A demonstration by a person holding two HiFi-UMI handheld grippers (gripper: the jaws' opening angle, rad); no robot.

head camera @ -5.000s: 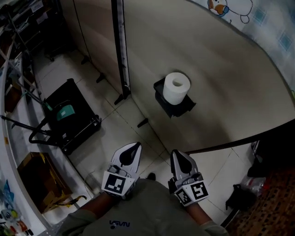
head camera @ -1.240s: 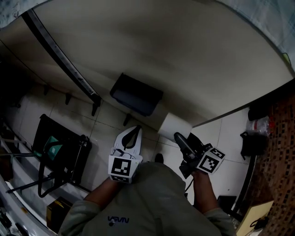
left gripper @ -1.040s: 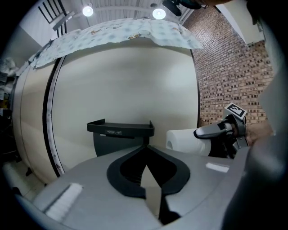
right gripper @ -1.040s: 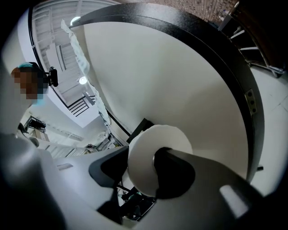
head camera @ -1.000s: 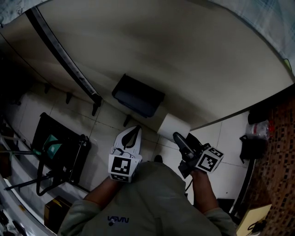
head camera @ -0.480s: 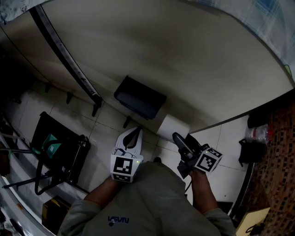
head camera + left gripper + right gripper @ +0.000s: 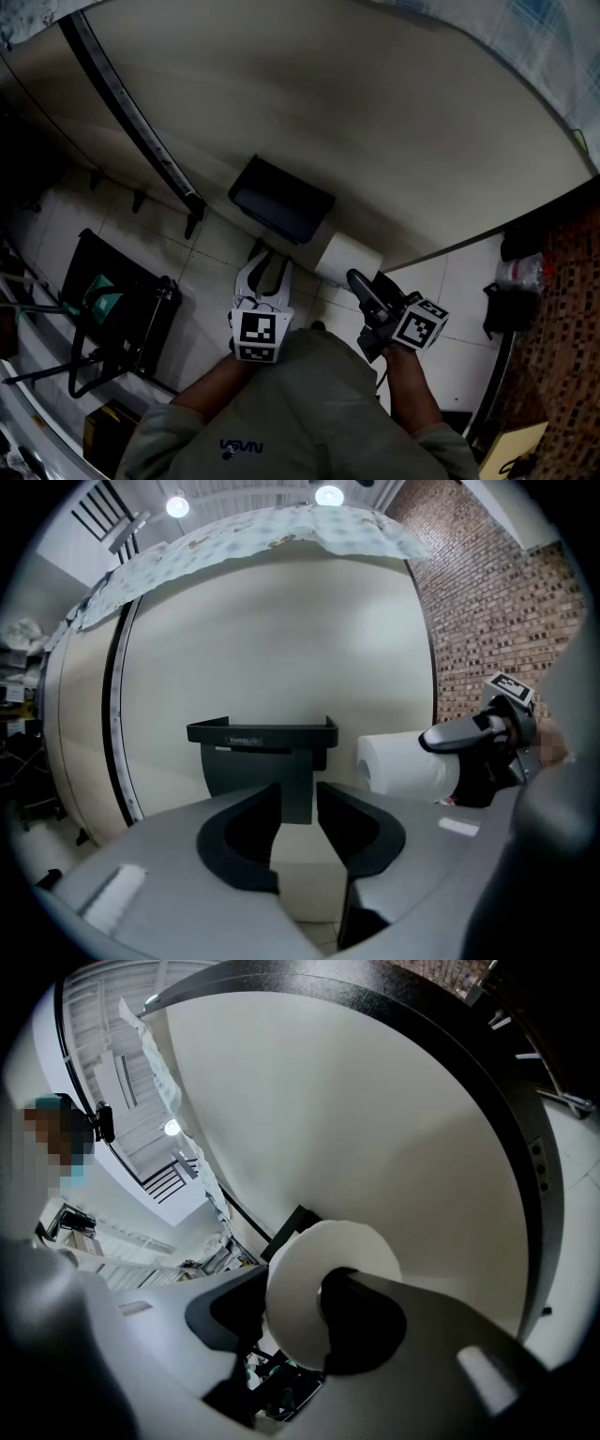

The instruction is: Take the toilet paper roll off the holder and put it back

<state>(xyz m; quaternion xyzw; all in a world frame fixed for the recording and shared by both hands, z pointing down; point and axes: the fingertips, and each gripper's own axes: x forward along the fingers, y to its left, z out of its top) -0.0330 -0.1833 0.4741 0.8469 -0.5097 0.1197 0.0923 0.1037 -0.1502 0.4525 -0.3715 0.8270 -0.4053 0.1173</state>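
Observation:
The black wall holder [image 7: 281, 199] hangs empty on the beige partition; the left gripper view shows its tray [image 7: 262, 735] straight ahead. The white toilet paper roll [image 7: 345, 259] is off the holder, just to its right and lower. My right gripper [image 7: 358, 279] is shut on the roll [image 7: 292, 1309], with one jaw inside the core and the other outside. My left gripper [image 7: 269, 262] is below the holder; its jaws have just been opening and now stand apart with nothing between them. In the left gripper view [image 7: 298, 803] the roll [image 7: 403, 766] appears at right.
The beige partition [image 7: 394, 131] fills the upper view, with a dark vertical strip [image 7: 131, 108] at left. A black cart [image 7: 117, 314] stands on the tiled floor at left. A brick wall [image 7: 562, 319] and a dark bag [image 7: 502, 298] are at right.
Five seconds ago the roll sat on the holder; now the right gripper holds it beside the holder. Within the last half second the left jaws have parted.

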